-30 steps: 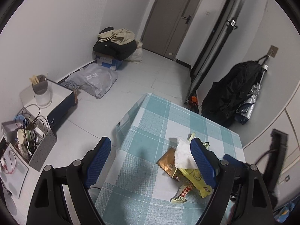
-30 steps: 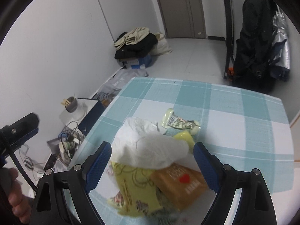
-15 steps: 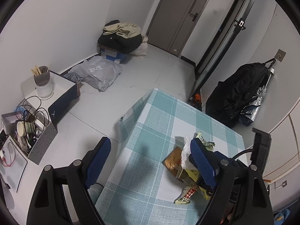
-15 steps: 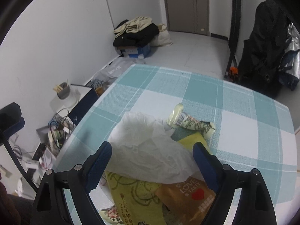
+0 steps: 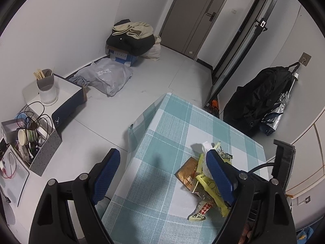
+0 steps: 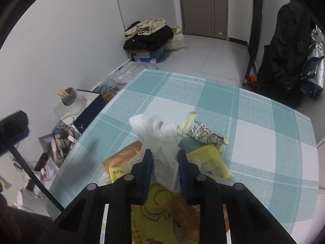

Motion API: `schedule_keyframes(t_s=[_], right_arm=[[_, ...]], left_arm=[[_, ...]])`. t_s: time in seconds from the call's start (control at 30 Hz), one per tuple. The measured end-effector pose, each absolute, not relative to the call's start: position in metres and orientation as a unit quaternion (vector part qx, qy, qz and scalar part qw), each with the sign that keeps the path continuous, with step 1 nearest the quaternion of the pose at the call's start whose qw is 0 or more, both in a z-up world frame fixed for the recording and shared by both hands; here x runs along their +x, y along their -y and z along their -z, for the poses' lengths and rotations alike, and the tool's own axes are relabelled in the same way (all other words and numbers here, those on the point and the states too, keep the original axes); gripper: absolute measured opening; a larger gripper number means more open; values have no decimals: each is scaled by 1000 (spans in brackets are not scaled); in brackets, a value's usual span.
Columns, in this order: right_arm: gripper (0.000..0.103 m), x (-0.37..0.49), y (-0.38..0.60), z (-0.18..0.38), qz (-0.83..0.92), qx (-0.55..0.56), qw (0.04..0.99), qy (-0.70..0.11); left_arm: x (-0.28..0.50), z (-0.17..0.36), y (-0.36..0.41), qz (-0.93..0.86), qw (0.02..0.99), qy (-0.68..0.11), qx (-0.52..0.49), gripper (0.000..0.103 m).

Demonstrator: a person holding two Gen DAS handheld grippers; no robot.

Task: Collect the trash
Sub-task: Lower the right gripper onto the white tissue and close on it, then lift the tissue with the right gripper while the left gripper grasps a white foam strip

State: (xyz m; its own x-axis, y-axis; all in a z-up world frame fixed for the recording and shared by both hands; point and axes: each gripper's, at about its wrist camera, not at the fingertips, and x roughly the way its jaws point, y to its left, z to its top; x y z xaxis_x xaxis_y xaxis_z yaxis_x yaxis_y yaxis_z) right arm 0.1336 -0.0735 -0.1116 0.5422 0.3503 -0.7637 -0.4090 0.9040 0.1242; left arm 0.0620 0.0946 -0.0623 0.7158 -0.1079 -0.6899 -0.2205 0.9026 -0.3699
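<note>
While the white plastic bag [image 6: 162, 142] is pinched between its two blue pads, the right gripper [image 6: 165, 160] is seen closed narrowly on the bag's gathered lower part, the crumpled upper end standing out beyond the fingertips toward twelve o'clock. The bag is placed over a heap of wrappers on the teal checked tablecloth [image 6: 254, 122]. A crinkled green-and-silver wrapper [image 6: 203, 134] is found at about two o'clock from the gripper, just beside the bag; a yellow packet [image 6: 211, 158] lies at three o'clock, and an orange-brown packet [image 6: 121, 154] at nine o'clock, partly under the bag.

In the left wrist view, the left gripper [image 5: 162, 174] is held wide apart with nothing between its pads, above the table's edge. The same heap [image 5: 201, 181] is seen at about three o'clock from it, partly hidden behind the right-hand finger [image 5: 219, 174].
</note>
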Motion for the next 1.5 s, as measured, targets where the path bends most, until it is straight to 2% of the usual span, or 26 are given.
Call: schedule_keyframes(t_s=[0.3, 0.8, 0.97, 1.23, 1.3, 1.4, 1.5], right_arm=[[14, 119, 119, 83, -234, 51, 886, -398], [11, 100, 206, 55, -190, 163, 897, -366], [10, 98, 236, 54, -177, 199, 892, -365], [11, 108, 260, 85, -231, 270, 826, -437], [14, 112, 262, 97, -248, 289, 800, -463], [14, 115, 260, 112, -232, 264, 789, -504], [14, 115, 261, 115, -218, 237, 796, -513]], left_arm=[[62, 63, -92, -22, 898, -380, -220, 84], [62, 50, -50, 61, 903, -392, -162, 84], [67, 50, -26, 102, 892, -420, -133, 84], [66, 47, 8, 148, 875, -449, -103, 84], [65, 46, 14, 154, 873, -452, -101, 84], [65, 47, 21, 156, 871, -455, -96, 84], [65, 50, 25, 155, 868, -462, -94, 84]])
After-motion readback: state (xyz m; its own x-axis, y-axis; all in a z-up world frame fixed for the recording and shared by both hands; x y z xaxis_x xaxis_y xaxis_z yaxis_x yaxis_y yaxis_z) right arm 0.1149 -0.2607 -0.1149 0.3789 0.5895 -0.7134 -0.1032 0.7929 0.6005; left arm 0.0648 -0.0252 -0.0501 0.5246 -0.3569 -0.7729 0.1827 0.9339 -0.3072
